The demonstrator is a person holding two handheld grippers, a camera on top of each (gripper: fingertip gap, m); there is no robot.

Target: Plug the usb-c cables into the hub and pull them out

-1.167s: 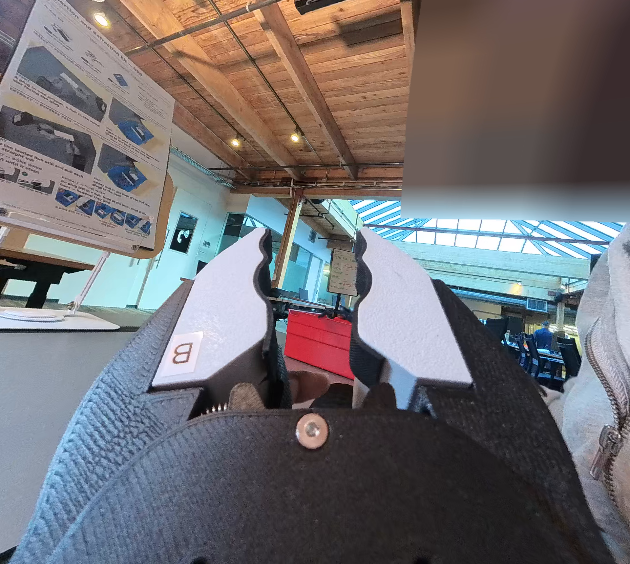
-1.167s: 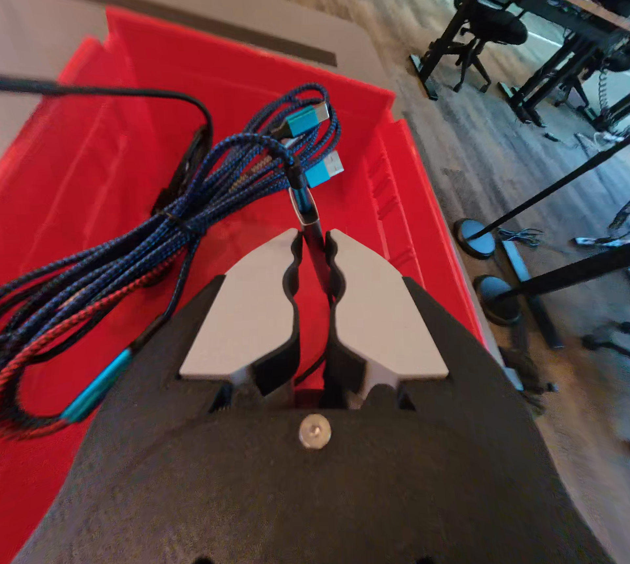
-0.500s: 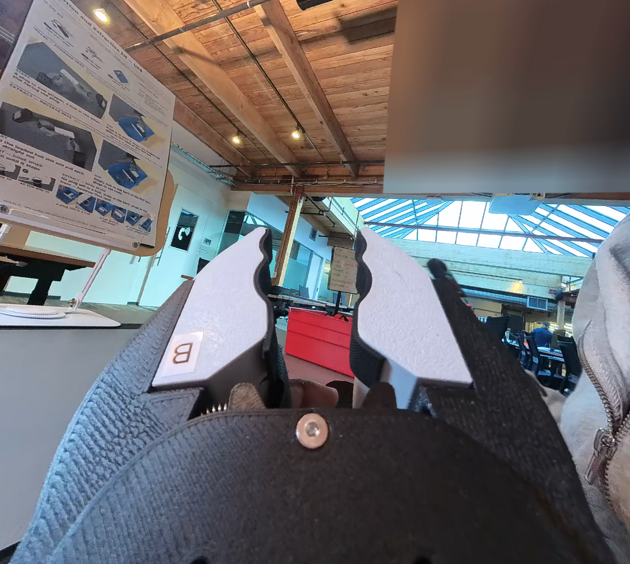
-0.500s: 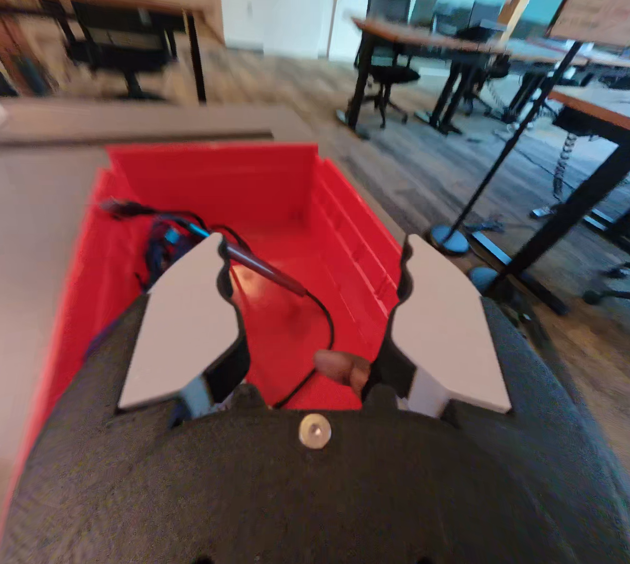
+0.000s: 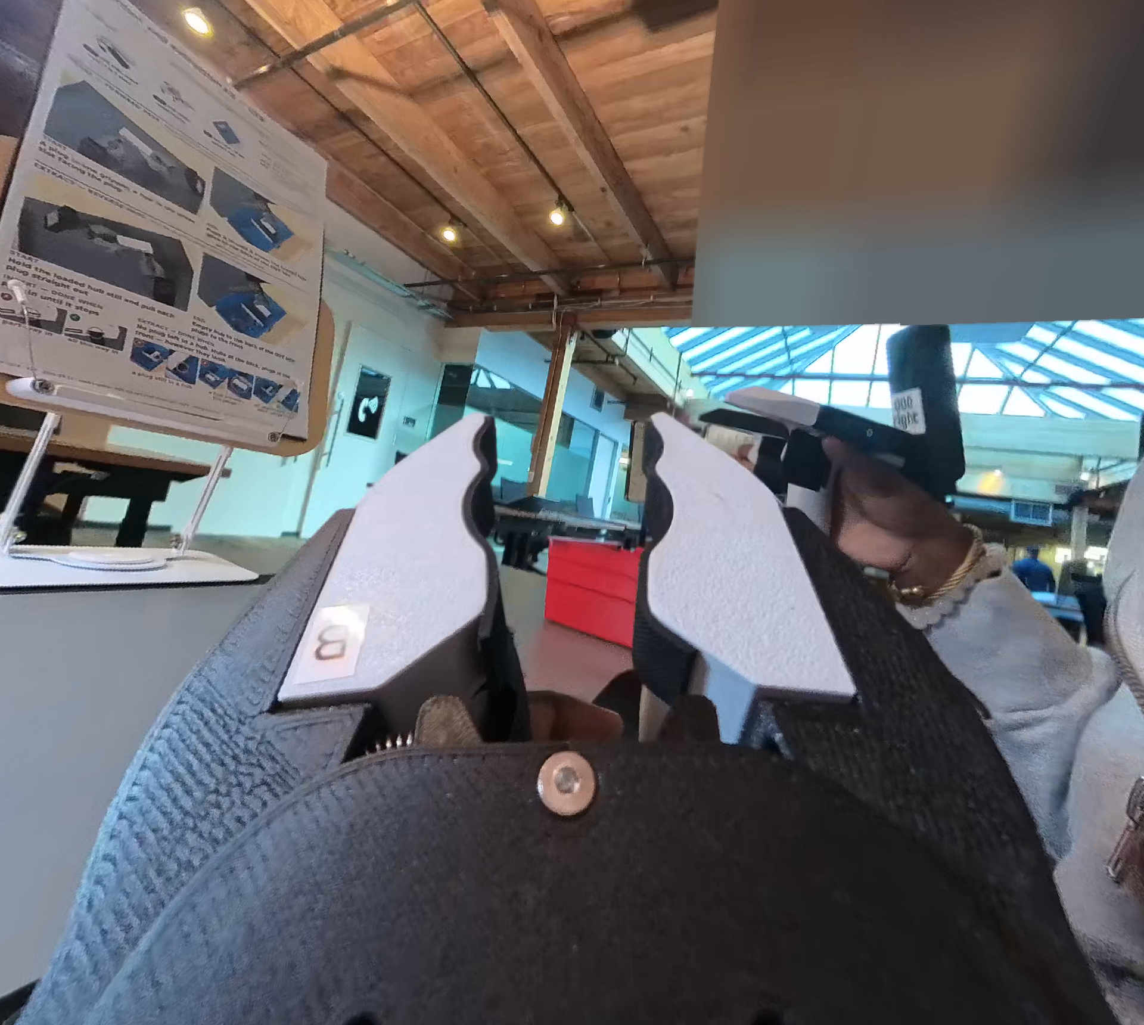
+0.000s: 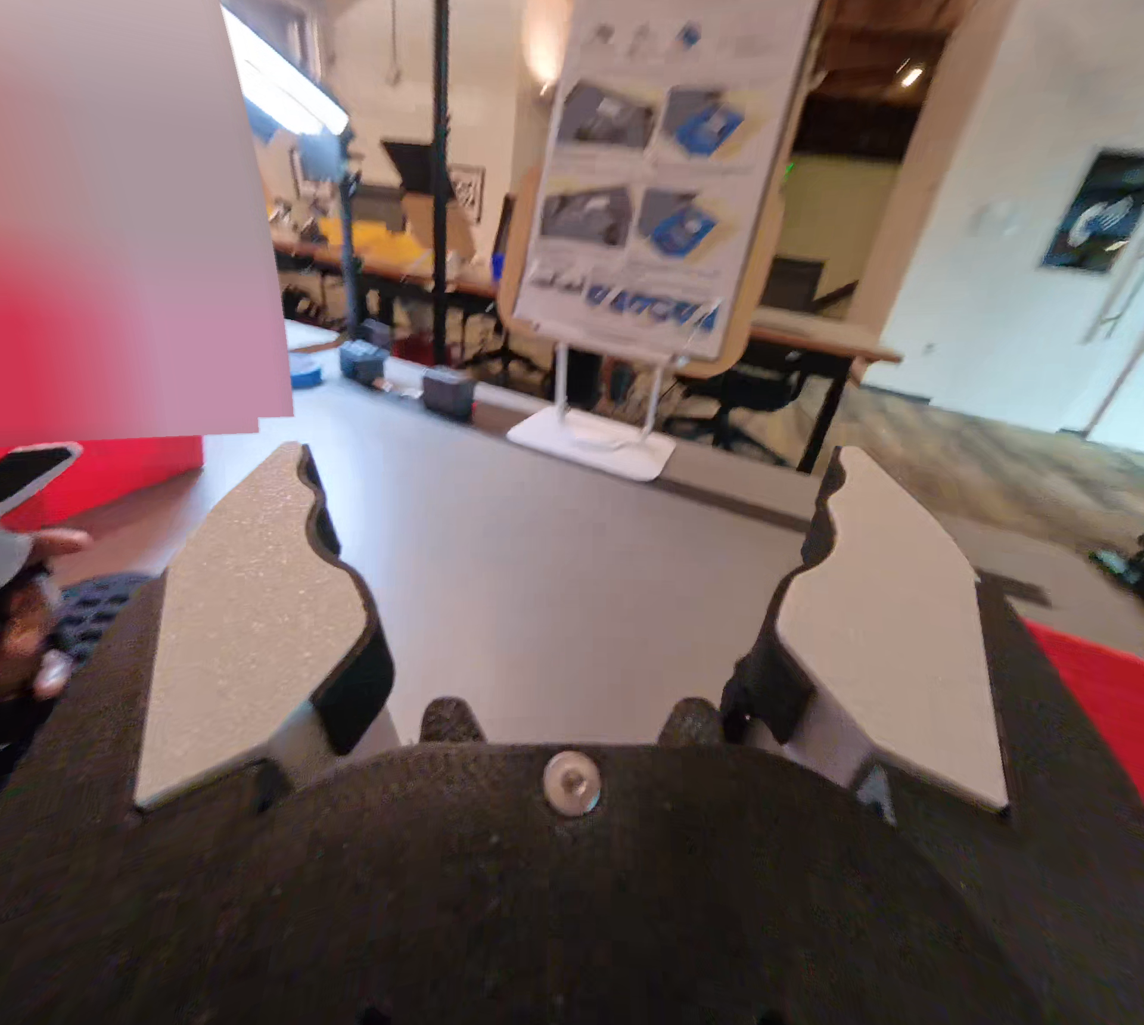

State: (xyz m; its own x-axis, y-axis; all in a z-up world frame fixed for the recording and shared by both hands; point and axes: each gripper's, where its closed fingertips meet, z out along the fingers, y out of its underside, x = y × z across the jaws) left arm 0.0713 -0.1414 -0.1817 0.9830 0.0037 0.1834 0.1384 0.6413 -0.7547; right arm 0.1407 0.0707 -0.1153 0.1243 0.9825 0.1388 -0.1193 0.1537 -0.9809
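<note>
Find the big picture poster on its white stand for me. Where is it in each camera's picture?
Left wrist view: the poster is at the upper left, leaning on its white stand on the grey table, left of the left gripper.
Right wrist view: the poster is upper middle, blurred, beyond the open right gripper.
Shared landmark: the white stand's flat base on the grey table.

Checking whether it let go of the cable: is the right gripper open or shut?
Open. The right gripper has its fingers spread wide, with only bare table between them.
</note>
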